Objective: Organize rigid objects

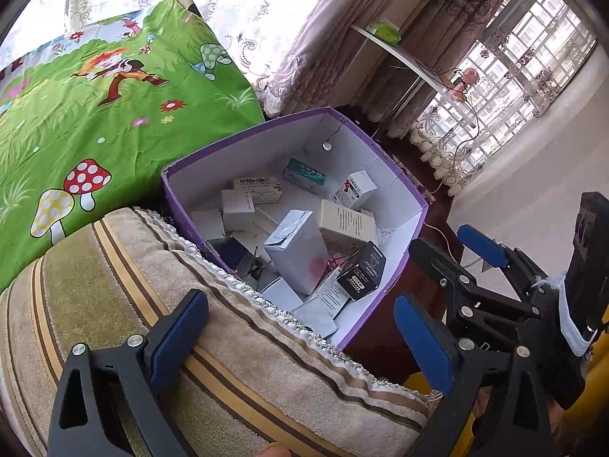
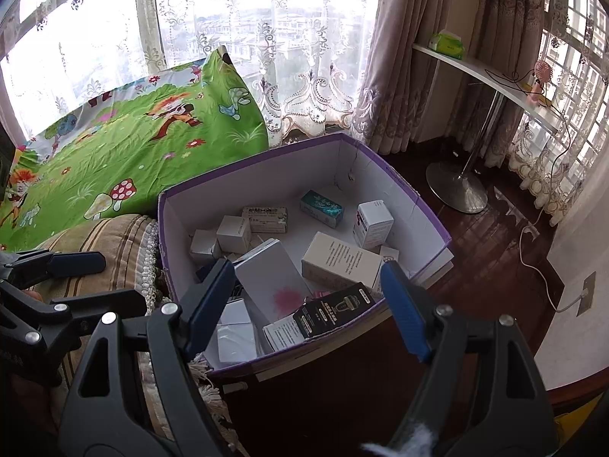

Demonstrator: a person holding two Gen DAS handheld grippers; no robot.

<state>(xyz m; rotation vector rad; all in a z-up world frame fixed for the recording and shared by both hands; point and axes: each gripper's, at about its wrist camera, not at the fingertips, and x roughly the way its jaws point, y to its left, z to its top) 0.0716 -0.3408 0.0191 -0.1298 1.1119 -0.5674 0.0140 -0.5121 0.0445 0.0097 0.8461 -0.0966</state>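
I see the small cartons piled in the purple box (image 2: 399,186), the black carton (image 2: 333,310) and a white carton with a pink stain (image 2: 272,280) nearest me. The box sits against a striped cushion (image 1: 114,285), beside a green cartoon sheet (image 1: 95,114). My right claw (image 2: 304,301) hangs released over it; my left claw (image 1: 300,327) too, empty.

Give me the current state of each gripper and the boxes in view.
Left gripper: open, empty.
Right gripper: open, empty.
Purple cardboard storage box: lidless, part filled.
Tall white carton with pink stain: lying tilted on others.
Black printed carton: leaning at near wall.
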